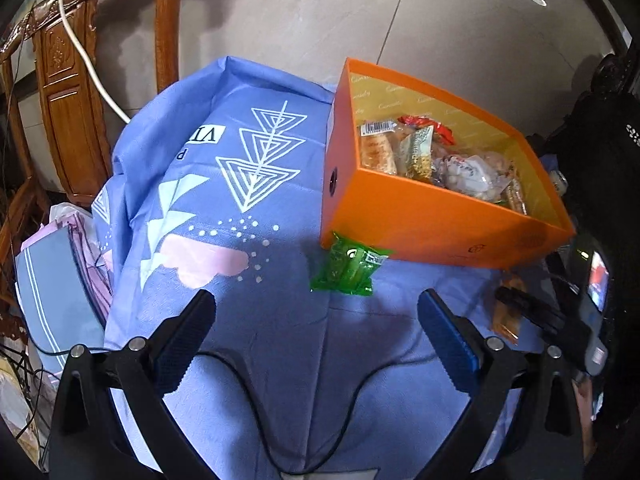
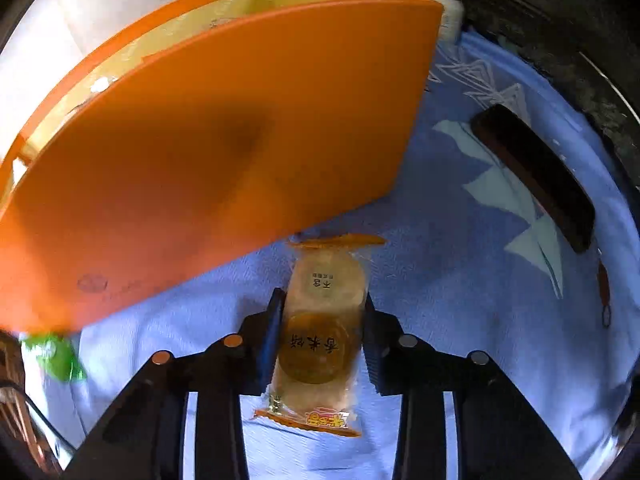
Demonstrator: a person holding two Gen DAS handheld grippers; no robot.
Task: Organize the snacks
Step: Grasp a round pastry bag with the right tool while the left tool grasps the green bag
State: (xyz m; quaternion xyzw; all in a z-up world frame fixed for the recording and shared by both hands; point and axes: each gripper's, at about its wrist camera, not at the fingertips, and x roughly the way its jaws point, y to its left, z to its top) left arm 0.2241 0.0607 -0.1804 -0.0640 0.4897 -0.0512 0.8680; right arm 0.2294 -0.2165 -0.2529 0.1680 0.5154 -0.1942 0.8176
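1. The left tool stands wide open and holds nothing; its black fingers carry ribbed blue pads and hover over a blue cloth printed with white triangles and a pink cloud shape.
2. A small crinkly green packet of glossy plastic lies on the cloth just ahead of that tool, touching the lower corner of the orange box.
3. The box is smooth rectangular cardboard, open on top, with a yellow lining; inside lie several clear-wrapped snacks, some crisp and golden, some round and pale.
4. The right tool is closed on a rice cracker packet: a long transparent wrapper with orange crimped ends and two round golden discs inside, held at its sides just before the box's near wall.
5. A flat dark phone rests on the cloth to the right, well apart from the box.
6. A carved wooden chair stands behind the desk.
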